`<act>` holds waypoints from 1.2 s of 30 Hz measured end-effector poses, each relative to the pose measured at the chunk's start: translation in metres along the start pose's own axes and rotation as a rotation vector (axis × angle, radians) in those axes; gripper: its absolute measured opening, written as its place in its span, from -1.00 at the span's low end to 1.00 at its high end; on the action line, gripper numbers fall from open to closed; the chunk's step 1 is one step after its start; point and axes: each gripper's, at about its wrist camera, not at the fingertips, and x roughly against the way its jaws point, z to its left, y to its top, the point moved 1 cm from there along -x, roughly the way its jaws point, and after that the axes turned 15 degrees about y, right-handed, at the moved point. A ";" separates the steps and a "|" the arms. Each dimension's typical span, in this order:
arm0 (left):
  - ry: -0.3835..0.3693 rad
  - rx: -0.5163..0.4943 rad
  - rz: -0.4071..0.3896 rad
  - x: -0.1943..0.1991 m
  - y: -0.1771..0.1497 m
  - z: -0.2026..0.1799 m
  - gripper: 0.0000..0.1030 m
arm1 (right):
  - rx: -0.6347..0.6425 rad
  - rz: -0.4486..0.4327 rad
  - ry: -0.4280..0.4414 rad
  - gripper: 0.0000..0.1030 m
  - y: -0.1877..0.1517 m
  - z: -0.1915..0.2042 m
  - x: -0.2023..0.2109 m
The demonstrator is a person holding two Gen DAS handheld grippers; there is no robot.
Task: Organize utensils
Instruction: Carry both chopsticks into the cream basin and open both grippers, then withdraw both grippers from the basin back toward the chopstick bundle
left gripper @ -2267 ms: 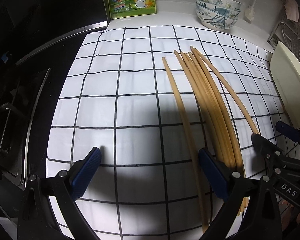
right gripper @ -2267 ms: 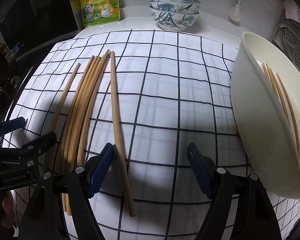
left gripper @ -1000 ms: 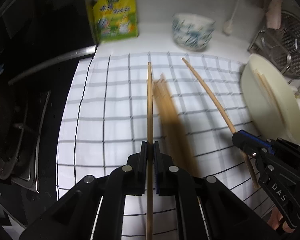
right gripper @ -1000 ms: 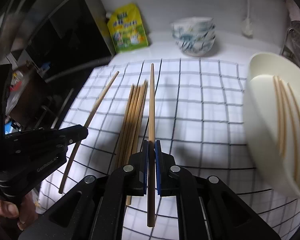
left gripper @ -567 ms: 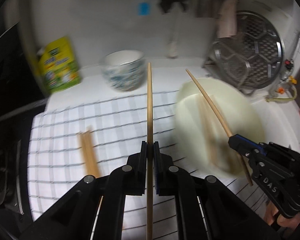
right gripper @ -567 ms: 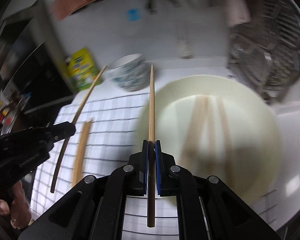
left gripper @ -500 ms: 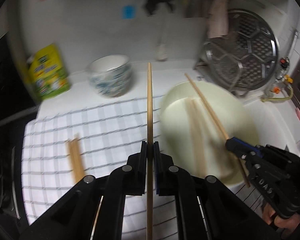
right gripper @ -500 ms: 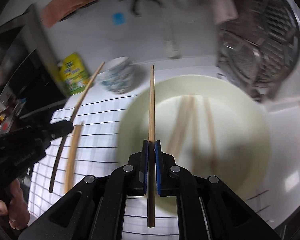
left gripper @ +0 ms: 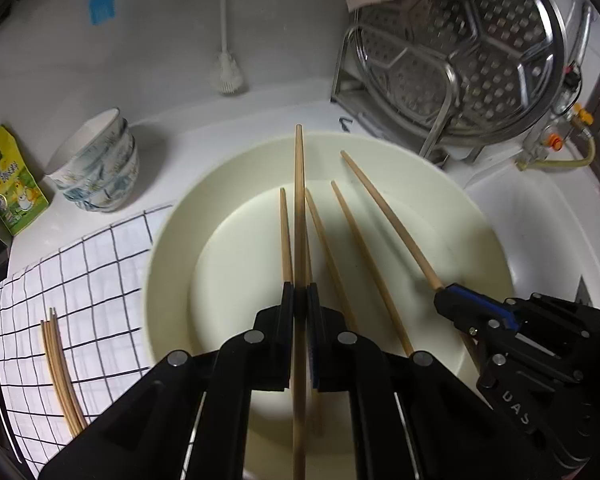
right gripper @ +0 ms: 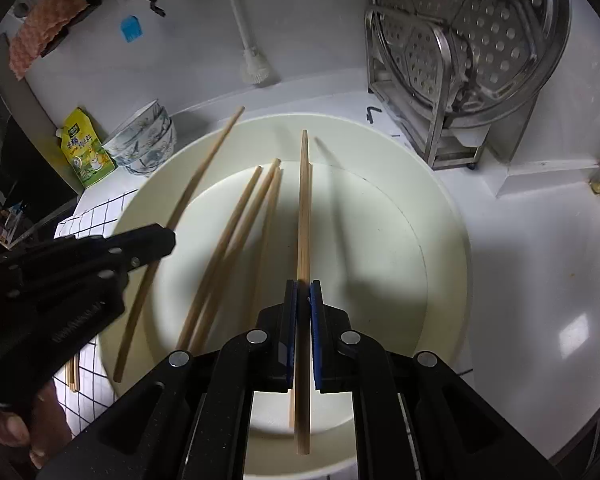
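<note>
Chopsticks in both grips: my left gripper (left gripper: pixel 299 304) is clamped on one chopstick (left gripper: pixel 299 208), my right gripper (right gripper: pixel 303 300) is clamped on another chopstick (right gripper: pixel 303 208). I see both held above the cream basin (right gripper: pixel 440 216), where three loose chopsticks (right gripper: pixel 236 232) lie inside. A few more chopsticks (left gripper: pixel 60 364) rest on the checked cloth (left gripper: pixel 100 264) beside the basin

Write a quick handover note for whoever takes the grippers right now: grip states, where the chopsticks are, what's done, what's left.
Left gripper: shut on one chopstick, over the basin.
Right gripper: shut on another chopstick, also over the basin.
Done: three chopsticks already lie in the basin.
Left: release both held ones into it, then fetch the bundle on the checked cloth.
</note>
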 end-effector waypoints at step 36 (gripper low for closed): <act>0.087 0.067 -0.052 0.026 -0.002 0.036 0.18 | 0.009 -0.024 0.023 -0.31 0.002 0.017 0.013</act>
